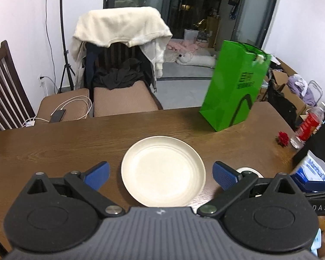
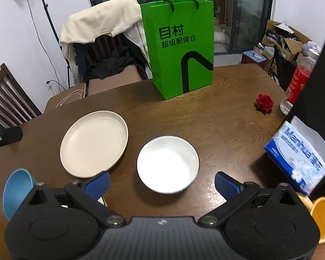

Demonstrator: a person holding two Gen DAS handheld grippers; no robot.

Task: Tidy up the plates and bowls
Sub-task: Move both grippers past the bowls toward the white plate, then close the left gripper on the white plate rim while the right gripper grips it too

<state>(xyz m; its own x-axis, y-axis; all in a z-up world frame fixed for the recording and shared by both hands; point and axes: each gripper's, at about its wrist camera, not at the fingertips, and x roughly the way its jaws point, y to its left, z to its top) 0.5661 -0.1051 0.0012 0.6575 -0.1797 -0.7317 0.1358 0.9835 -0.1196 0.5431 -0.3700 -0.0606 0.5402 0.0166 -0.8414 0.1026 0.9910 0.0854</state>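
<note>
Right wrist: round ridged plate [image 2: 94, 143], glossy bowl [image 2: 168, 164].

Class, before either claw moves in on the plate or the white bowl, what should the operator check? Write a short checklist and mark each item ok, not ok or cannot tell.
1. Left claw open, cream plate lined up between its fingers: ok.
2. Right claw open, white bowl lined up between its fingers: ok.
3. Plate and bowl empty: ok.
4. Plate and bowl apart on the table, not touching: ok.
5. Green bag and rose clear of both dishes: ok.
6. Blue bowl and yellow bowl resting stably: cannot tell, partly hidden.
</note>
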